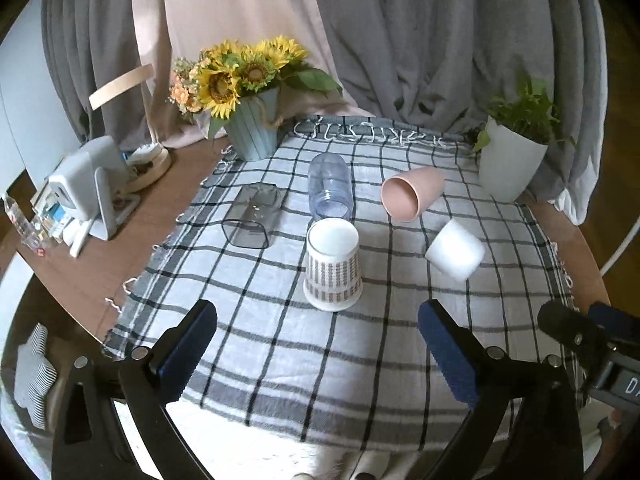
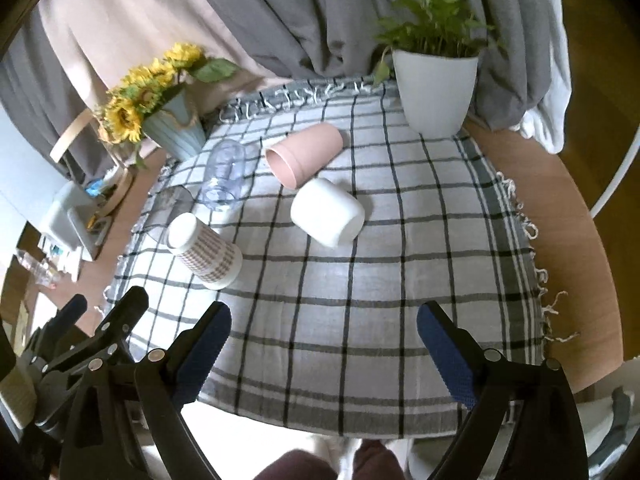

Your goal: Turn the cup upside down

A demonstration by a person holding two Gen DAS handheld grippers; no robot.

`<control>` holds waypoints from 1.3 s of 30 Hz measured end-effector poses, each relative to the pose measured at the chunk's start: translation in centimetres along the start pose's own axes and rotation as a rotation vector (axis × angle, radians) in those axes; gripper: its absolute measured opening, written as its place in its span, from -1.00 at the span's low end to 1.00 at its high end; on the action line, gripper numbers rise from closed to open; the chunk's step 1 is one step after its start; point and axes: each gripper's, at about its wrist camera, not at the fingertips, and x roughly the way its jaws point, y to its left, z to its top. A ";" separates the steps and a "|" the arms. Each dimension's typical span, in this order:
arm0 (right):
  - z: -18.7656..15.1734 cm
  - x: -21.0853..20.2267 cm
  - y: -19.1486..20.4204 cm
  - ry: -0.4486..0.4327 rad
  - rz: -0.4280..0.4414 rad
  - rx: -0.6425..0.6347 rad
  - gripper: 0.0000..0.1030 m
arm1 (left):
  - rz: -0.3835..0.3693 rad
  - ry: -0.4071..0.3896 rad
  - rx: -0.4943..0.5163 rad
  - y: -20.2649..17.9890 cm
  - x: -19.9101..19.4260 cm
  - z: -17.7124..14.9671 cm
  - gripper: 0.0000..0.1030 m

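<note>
The patterned cup [image 1: 333,266] stands upside down mid-cloth [image 1: 320,360], near the lying pink cup [image 1: 412,194], white cup [image 1: 456,250] and two clear cups. Left gripper [image 1: 318,344] and right gripper [image 2: 324,344] hover nearside, jaws apart, empty.

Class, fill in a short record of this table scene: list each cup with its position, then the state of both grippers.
patterned cup: standing mouth down on the checked cloth
pink cup: on its side
white cup: on its side
clear blue cup: on its side
clear dark cup: on its side
left gripper: open, empty
right gripper: open, empty
background: sunflower pot, green plant pot
</note>
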 end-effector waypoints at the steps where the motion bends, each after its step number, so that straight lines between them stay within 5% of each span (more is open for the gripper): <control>1: -0.2 -0.5 0.3 -0.010 -0.001 -0.004 0.83 | -0.006 0.000 0.008 0.2 -0.4 -0.2 0.99; 19: -6.1 -11.0 7.1 -0.275 -0.150 -0.013 0.83 | -0.072 -0.089 0.050 6.2 -9.0 -2.8 0.99; 39: -10.0 -14.7 11.1 -0.342 -0.151 0.010 0.83 | -0.076 -0.186 0.028 10.1 -13.8 -3.8 0.99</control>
